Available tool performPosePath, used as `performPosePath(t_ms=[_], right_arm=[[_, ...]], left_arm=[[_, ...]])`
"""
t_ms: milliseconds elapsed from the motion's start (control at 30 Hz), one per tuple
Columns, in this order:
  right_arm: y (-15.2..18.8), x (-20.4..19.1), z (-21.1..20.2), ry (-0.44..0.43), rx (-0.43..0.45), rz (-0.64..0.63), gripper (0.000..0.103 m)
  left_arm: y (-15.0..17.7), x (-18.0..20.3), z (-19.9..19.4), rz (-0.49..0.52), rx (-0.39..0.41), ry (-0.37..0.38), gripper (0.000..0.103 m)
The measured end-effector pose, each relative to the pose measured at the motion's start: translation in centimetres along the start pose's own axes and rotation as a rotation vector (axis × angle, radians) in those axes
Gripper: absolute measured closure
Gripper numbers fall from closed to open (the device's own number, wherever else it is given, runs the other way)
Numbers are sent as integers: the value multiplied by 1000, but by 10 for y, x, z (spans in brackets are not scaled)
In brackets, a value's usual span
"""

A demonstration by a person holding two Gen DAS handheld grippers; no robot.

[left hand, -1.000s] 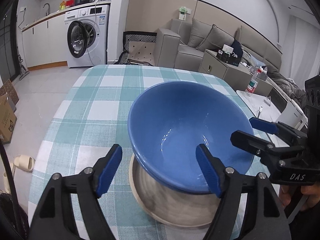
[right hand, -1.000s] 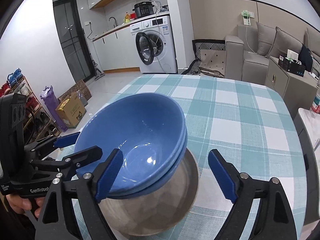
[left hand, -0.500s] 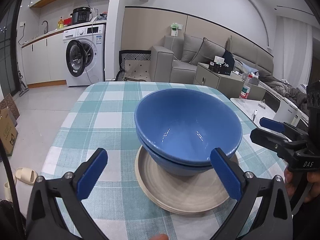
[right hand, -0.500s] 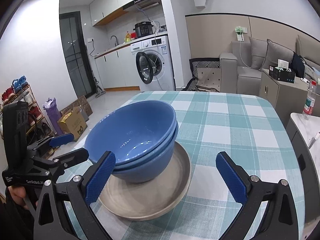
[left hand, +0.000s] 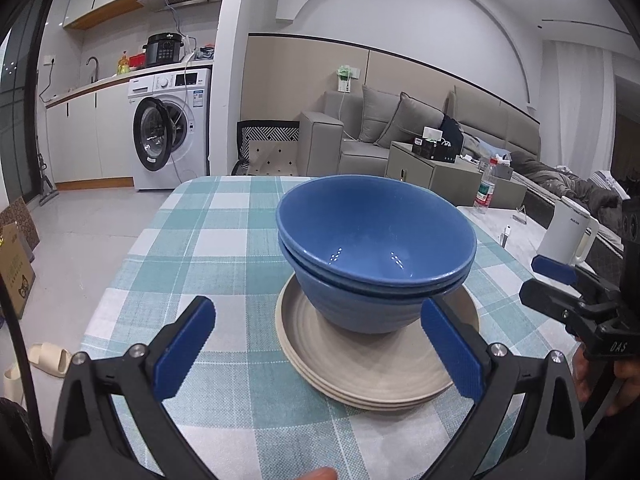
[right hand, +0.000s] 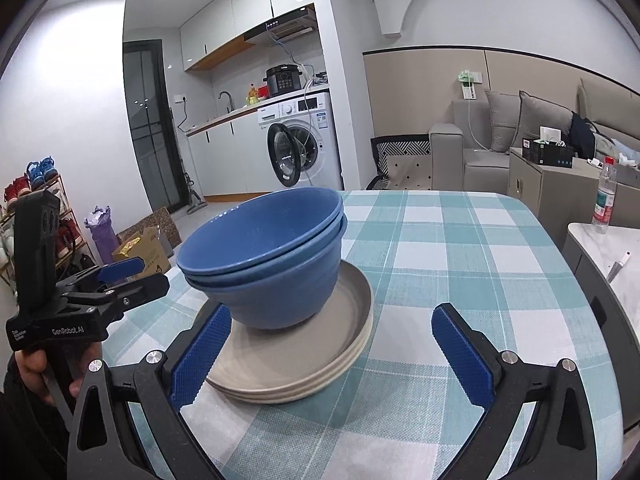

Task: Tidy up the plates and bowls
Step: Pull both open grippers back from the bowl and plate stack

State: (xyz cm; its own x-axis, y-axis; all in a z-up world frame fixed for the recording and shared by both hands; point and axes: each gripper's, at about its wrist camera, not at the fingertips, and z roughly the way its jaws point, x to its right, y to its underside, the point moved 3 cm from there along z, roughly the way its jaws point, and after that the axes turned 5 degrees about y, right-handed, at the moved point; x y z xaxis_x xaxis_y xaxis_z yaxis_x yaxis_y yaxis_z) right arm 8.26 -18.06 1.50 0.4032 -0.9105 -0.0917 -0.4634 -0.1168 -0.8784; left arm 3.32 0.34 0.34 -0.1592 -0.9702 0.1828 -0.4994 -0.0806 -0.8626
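Two nested blue bowls [left hand: 376, 248] [right hand: 264, 256] stand on a stack of beige plates [left hand: 360, 372] [right hand: 304, 360] on the checked tablecloth. My left gripper [left hand: 320, 348] is open, its blue pads well apart and short of the plates, nothing between them. My right gripper [right hand: 332, 352] is open too, its left pad in front of the plates' near rim, touching nothing. Each gripper shows in the other's view: the right gripper [left hand: 560, 280] at the right edge, the left gripper [right hand: 120, 276] at the left edge, both held by a hand.
The teal checked table [left hand: 216, 248] ends close at left and front. A white side table [left hand: 516, 236] with a kettle [left hand: 568, 236] and a bottle [left hand: 484, 192] stands to the right. Beyond are a washing machine [left hand: 168, 128], a sofa [left hand: 384, 132], boxes on the floor [right hand: 148, 248].
Both grippers let go of the top bowl's rim, spread wide and drew back. The top bowl now rests nested in the lower one on the plates.
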Motion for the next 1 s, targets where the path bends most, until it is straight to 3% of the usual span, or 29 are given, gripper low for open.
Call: performPosePath(t_ms=[500, 1000], right_arm=[[16, -8, 14, -7, 22, -14, 1], [14, -16, 8, 0, 82, -52, 1]], left_arm=[[19, 4, 19, 59, 14, -32, 0], [20, -6, 14, 4, 40, -34, 0]])
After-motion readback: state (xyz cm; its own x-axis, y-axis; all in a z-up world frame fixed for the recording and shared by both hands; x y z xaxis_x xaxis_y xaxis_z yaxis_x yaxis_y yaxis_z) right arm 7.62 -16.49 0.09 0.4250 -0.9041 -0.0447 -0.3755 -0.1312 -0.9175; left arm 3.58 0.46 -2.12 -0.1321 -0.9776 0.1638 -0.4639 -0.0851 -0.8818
